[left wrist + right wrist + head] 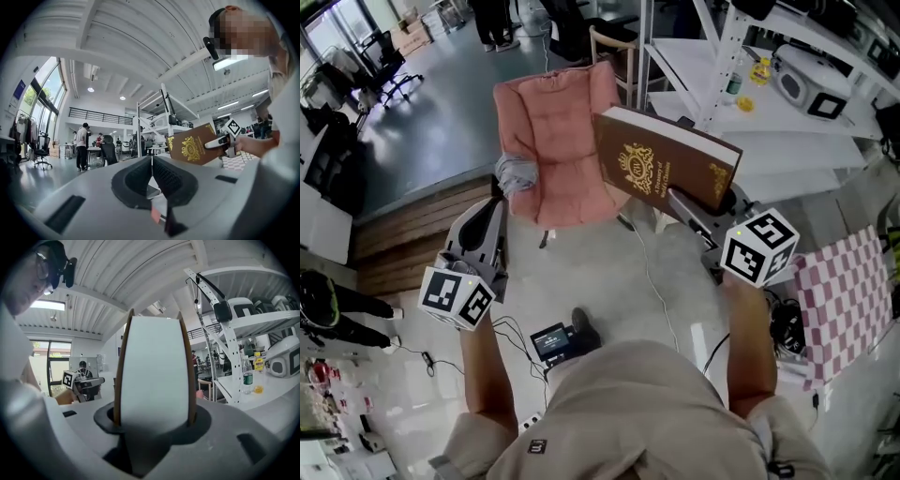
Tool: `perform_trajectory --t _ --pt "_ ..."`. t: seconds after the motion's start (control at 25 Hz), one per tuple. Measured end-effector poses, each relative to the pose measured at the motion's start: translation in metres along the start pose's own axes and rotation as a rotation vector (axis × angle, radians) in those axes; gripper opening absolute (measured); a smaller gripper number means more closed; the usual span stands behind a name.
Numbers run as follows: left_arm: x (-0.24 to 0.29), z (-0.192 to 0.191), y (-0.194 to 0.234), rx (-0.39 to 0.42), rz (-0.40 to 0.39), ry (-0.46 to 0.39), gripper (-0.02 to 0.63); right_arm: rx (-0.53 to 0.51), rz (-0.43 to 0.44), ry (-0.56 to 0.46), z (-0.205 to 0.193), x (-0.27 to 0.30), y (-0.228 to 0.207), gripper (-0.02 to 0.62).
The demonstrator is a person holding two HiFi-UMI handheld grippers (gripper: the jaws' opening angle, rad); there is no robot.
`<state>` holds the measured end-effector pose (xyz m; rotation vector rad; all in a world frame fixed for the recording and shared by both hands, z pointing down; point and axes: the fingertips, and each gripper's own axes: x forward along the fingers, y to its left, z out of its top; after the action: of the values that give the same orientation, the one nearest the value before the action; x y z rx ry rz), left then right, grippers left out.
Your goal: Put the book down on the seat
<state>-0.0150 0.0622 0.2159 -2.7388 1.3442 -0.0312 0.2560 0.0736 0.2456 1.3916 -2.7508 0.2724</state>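
Jaws on the right gripper (677, 199) are clamped across the covers of the book (661, 169), with the white page block facing back along them. Jaws on the left gripper (499, 195) are pressed together with nothing between them.

Book location: held in the air at the right edge of the pink chair (548, 112), not yet on the seat (567, 199).

Risks, judged from here:
- Seat is soft, padded and looks sloped. A book released flat near the front edge could slide off onto the floor (675, 300).
- White table (787, 155) and its rack posts stand just beside the book's right side. A corner could be clipped if the swing toward the chair is wide.
- Book is gripped near one edge only, with most of its bulk out beyond the pads. It looks like a heavy hardback, so it could pivot or slip in the grip, and no support is given by the empty left gripper.
- Grey cloth (517, 173) is bunched at the chair's left side. A book landed on it would sit tilted.
- Cables (649, 267) run across the floor near the chair, so a foot could be caught.

Containers: a clear bottle (247, 376) with a green label and a smaller yellow bottle (257, 363) stand on the table. Their fill levels cannot be made out.
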Motion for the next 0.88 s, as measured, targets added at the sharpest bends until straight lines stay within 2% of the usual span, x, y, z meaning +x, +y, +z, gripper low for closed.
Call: perform_trajectory --t 0.32,0.88 --pt "0.06 0.001 0.108 0.018 -0.087 -0.008 0.009 0.03 -0.082 -0.011 0.022 0.098 -0.014 0.218" --pt "0.116 -0.024 0.232 -0.021 -0.138 0.012 0.009 0.098 -0.124 0.034 0.013 0.248 -0.034 0.218"
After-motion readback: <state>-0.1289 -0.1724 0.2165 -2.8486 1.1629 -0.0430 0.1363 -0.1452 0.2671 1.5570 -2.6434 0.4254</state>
